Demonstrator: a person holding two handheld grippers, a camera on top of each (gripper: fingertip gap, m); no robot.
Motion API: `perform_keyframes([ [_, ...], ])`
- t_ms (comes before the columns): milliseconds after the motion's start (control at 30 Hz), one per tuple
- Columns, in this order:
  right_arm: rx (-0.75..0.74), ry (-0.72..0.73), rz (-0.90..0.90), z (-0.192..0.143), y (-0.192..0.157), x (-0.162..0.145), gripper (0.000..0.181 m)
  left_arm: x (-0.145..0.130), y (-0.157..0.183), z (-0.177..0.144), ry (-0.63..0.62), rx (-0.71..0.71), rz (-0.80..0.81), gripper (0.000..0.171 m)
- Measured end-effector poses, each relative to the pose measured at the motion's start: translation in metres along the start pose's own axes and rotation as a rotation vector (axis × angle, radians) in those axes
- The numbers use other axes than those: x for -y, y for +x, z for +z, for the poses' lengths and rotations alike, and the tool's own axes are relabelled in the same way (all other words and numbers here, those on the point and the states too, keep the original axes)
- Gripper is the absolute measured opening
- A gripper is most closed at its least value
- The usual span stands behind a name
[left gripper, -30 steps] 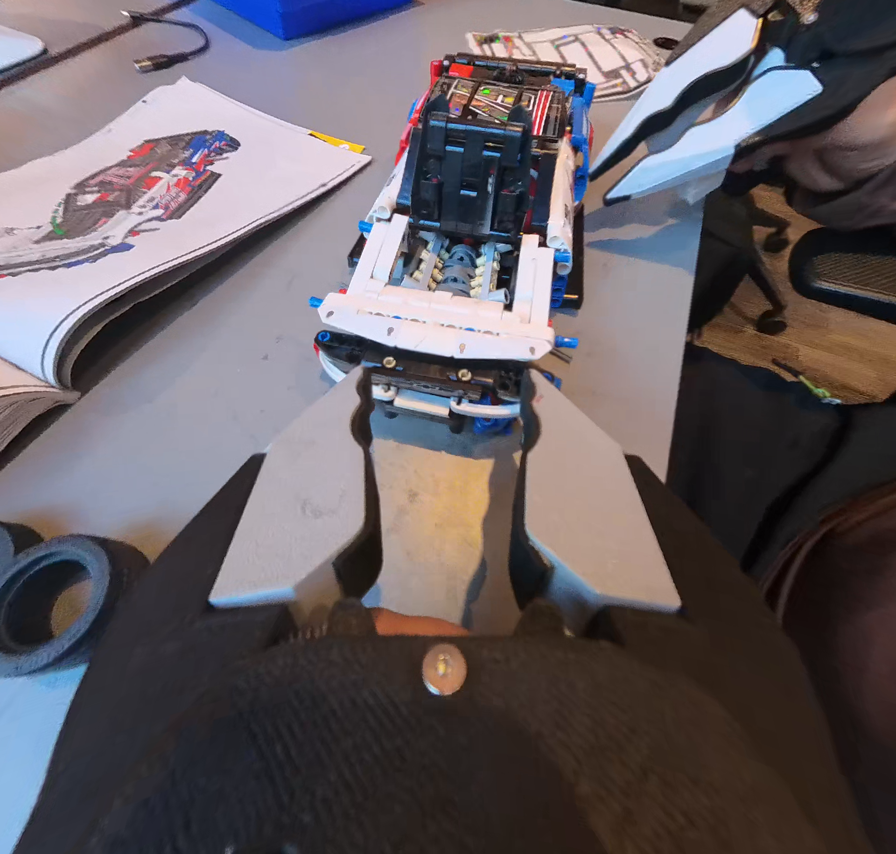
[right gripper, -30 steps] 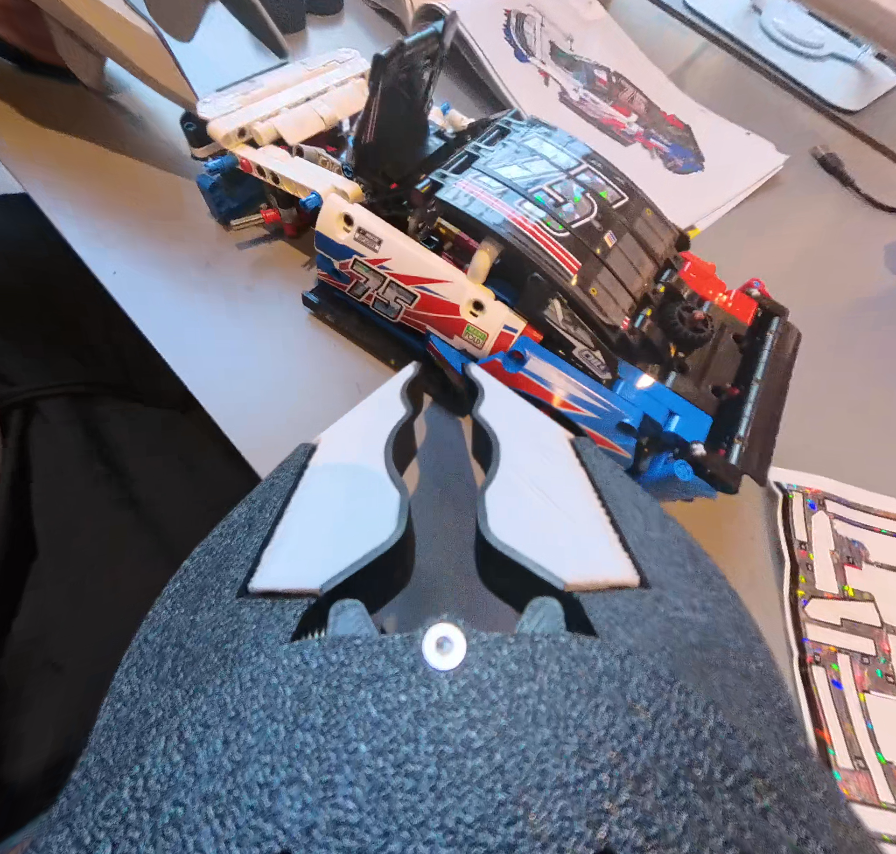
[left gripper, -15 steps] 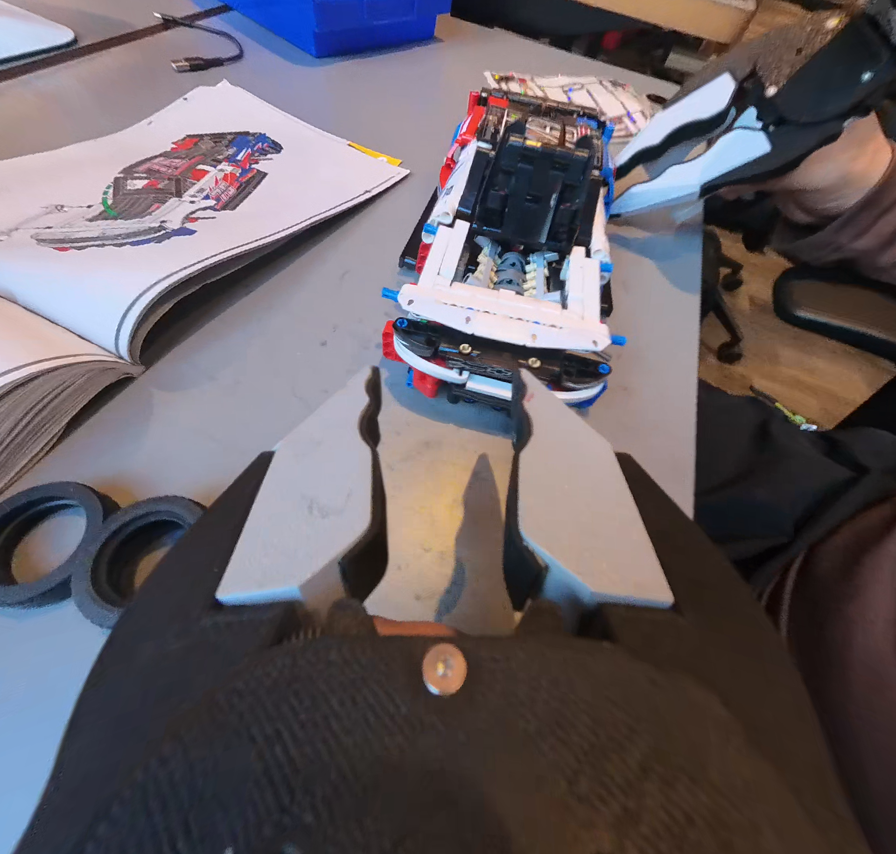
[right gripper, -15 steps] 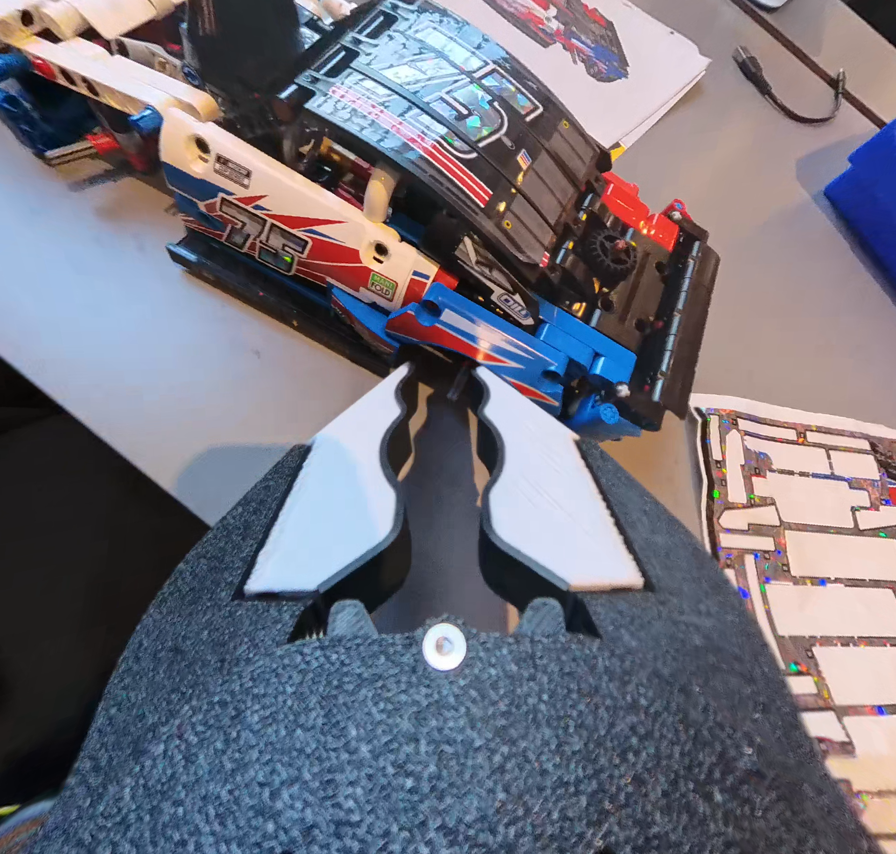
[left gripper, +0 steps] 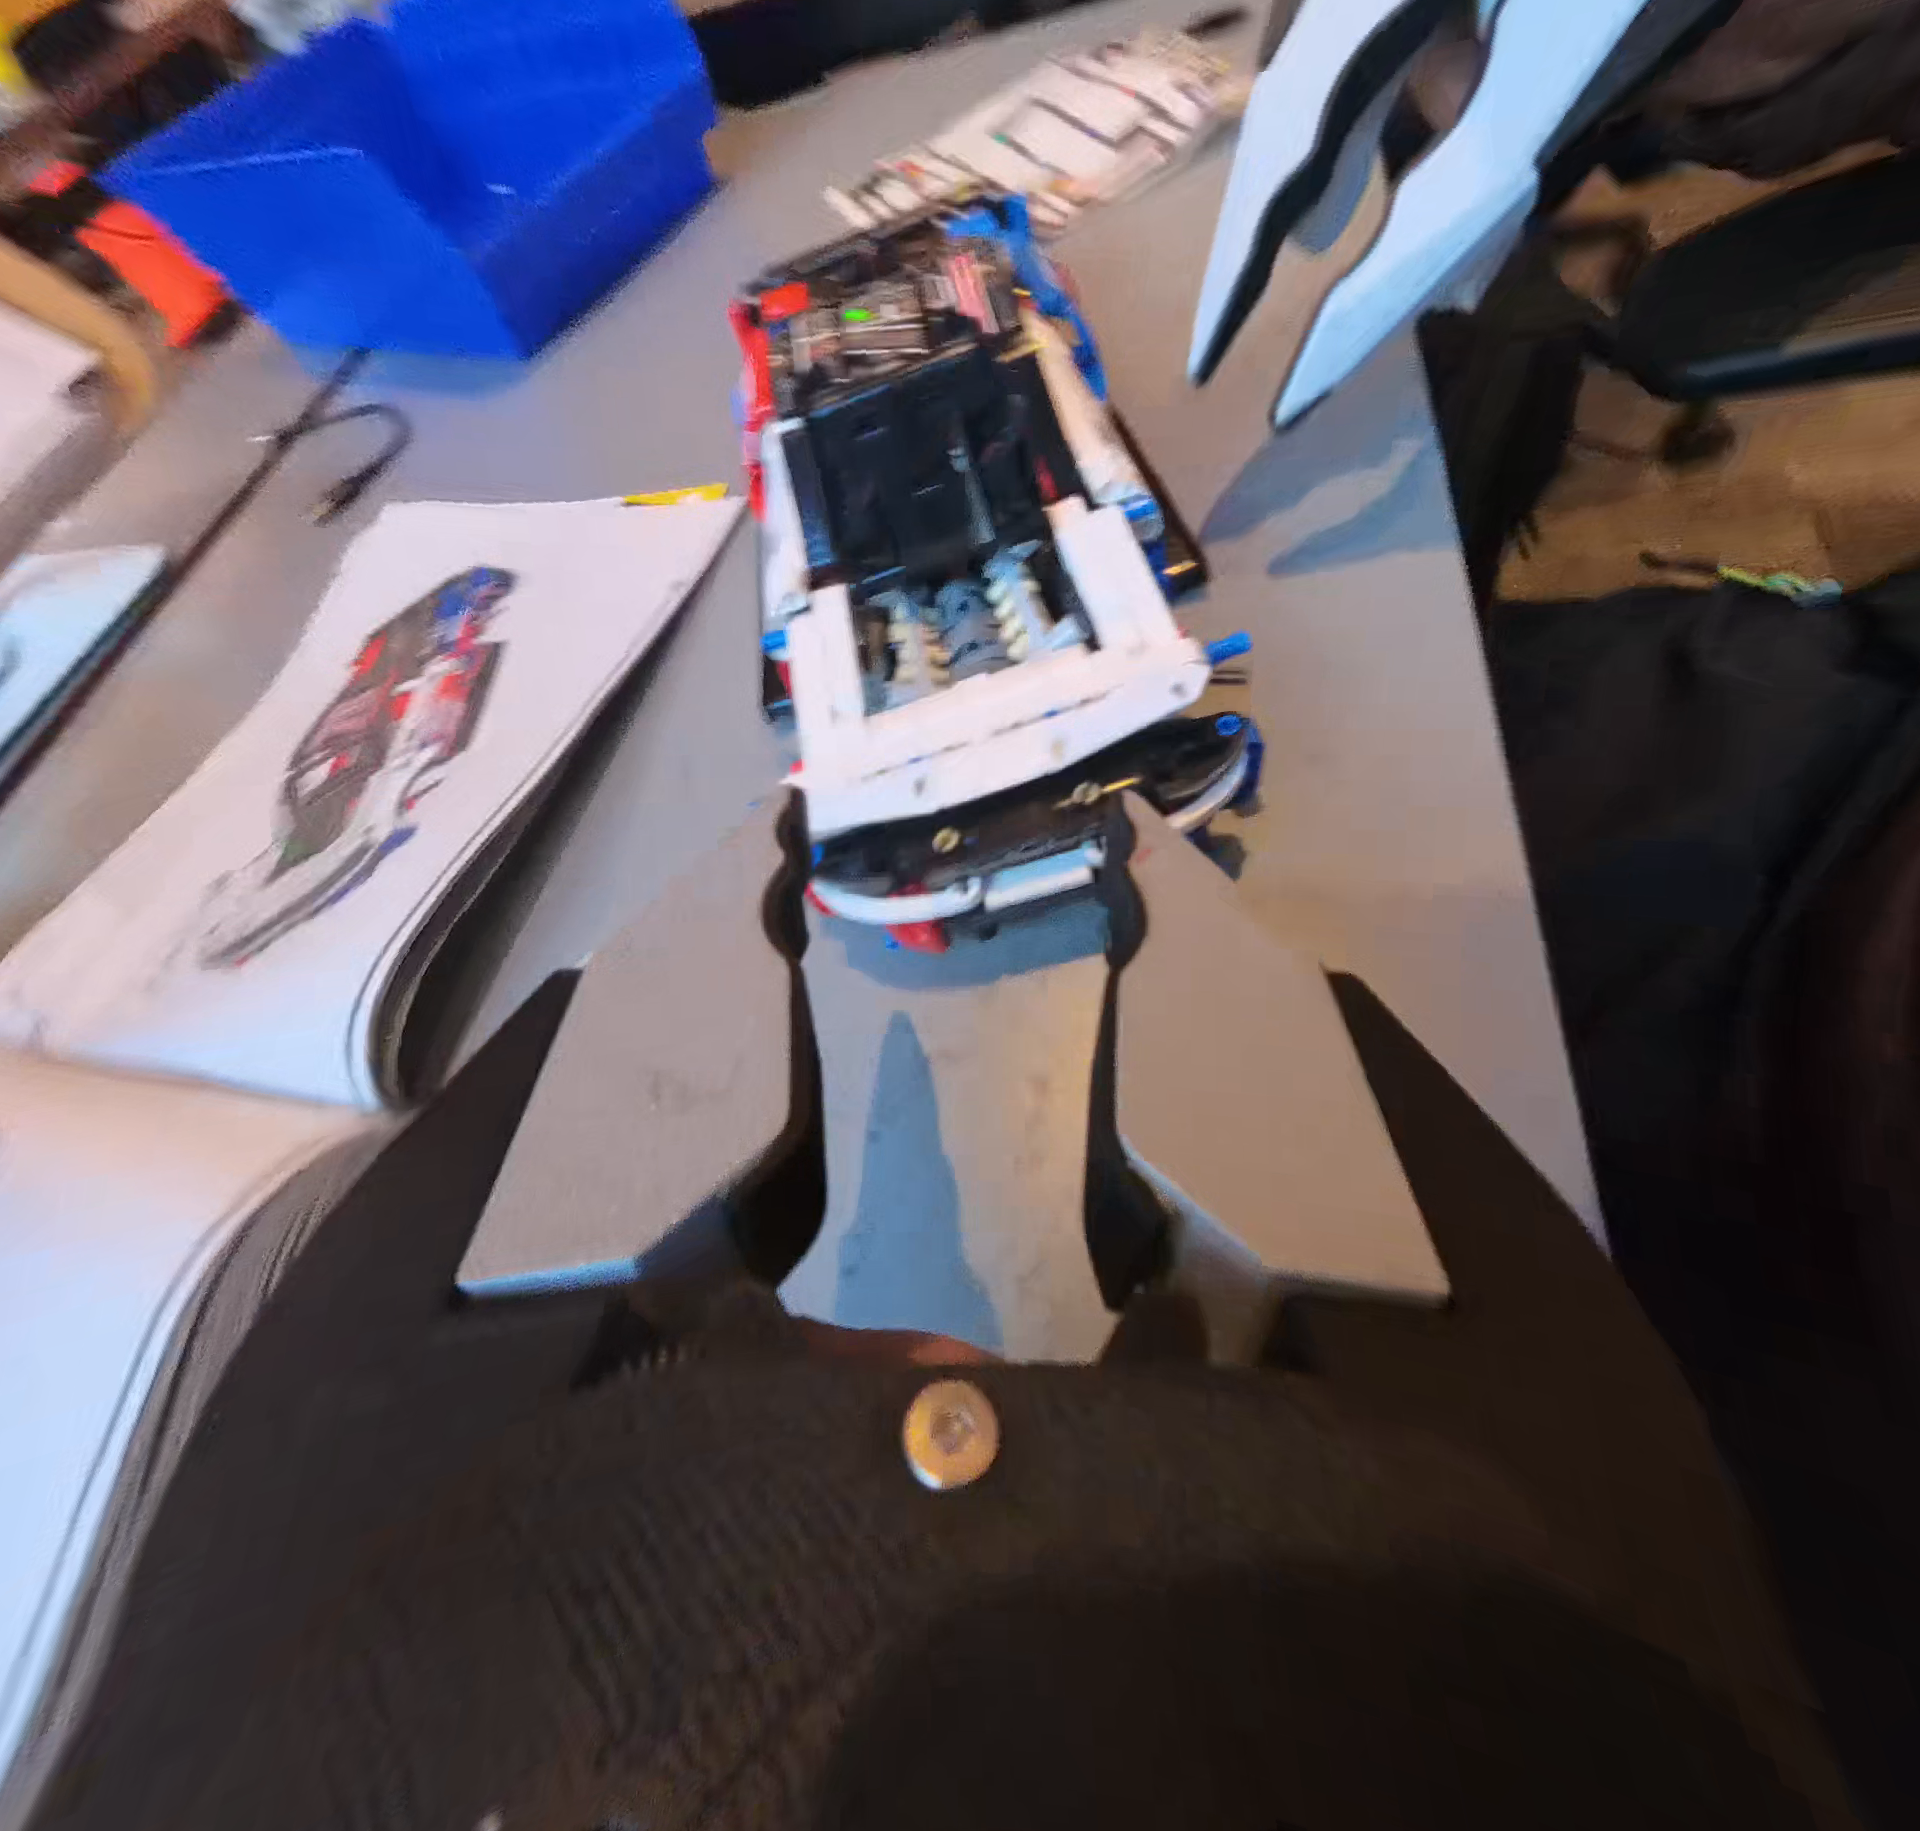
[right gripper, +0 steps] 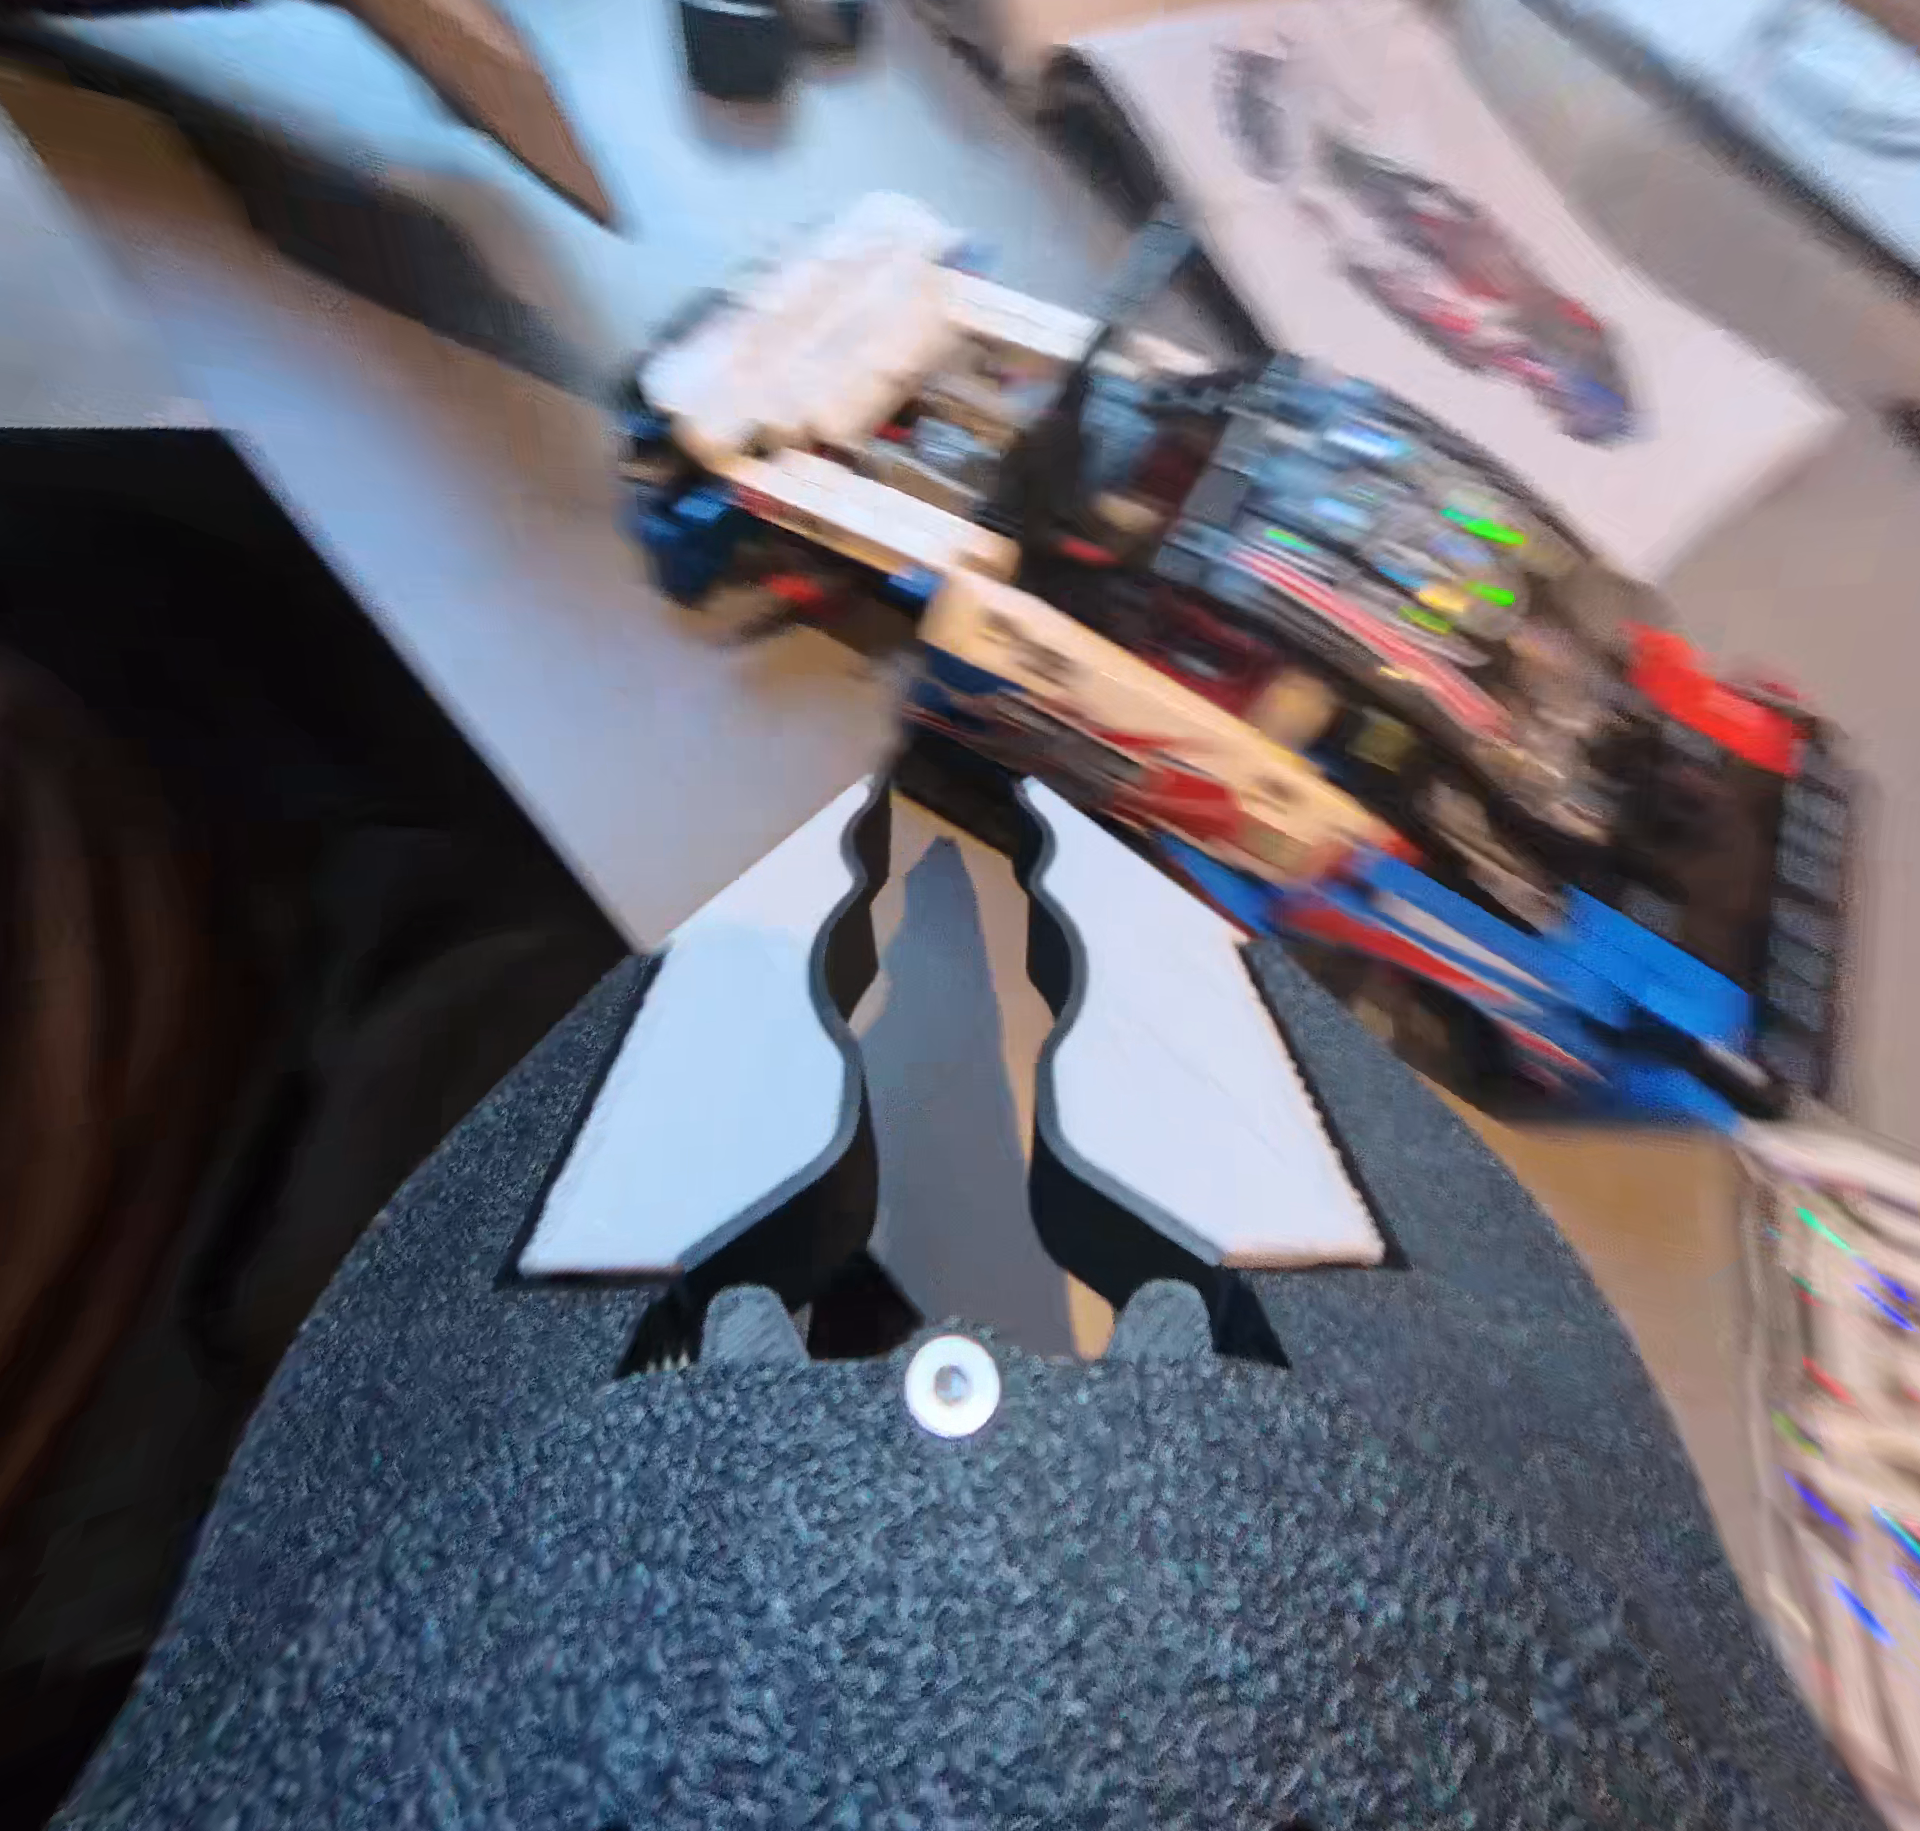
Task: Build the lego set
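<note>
The partly built lego car [left gripper: 966, 576], white, blue, red and black, sits on the grey table with its open engine bay and front bumper toward my left gripper [left gripper: 956, 846]. That gripper is open, its tips on either side of the bumper; I cannot tell if they touch. My right gripper [left gripper: 1242, 399] hovers above the table to the right of the car. In the blurred right wrist view the car [right gripper: 1247, 638] lies side-on, and my right gripper [right gripper: 951, 805] is slightly open and empty, just short of its side panel.
The open instruction book [left gripper: 395, 742] lies left of the car. A blue bin [left gripper: 447, 171] and a black cable [left gripper: 332, 451] are beyond it. A sticker sheet [left gripper: 1091, 129] lies behind the car. The table edge [left gripper: 1455, 638] runs close on the right. Black tyres [right gripper: 748, 25] show far off. Some 15 cm of space lies between my two pairs of fingers.
My left gripper has moved forward, so its tips now flank the car's bumper. My right gripper has drawn back from the car's rear side and lifted. Both views are motion-blurred.
</note>
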State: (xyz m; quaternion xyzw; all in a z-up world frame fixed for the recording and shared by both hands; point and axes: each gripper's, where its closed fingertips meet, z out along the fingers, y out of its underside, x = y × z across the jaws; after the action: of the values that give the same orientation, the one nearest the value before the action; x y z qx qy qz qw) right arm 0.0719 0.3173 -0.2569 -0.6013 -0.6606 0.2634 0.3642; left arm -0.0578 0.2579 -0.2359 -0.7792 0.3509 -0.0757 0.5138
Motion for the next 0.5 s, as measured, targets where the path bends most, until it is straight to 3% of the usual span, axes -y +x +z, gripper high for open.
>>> perform_keyframes([
  [67,0.154,-0.016,0.012,0.020,-0.043,0.012,0.018,0.007,0.004,0.011,-0.066,-0.071,0.085,0.066],
  [167,0.283,-0.026,0.177,0.045,-0.072,0.021,0.012,0.025,0.011,0.017,-0.003,-0.204,0.224,0.049],
  [367,0.374,0.036,0.376,0.049,-0.074,0.030,0.029,0.015,0.025,0.031,-0.053,-0.321,0.347,0.042],
  [500,0.399,0.084,0.452,0.052,-0.071,0.043,0.023,0.010,0.034,0.034,-0.061,-0.337,0.354,0.035],
])
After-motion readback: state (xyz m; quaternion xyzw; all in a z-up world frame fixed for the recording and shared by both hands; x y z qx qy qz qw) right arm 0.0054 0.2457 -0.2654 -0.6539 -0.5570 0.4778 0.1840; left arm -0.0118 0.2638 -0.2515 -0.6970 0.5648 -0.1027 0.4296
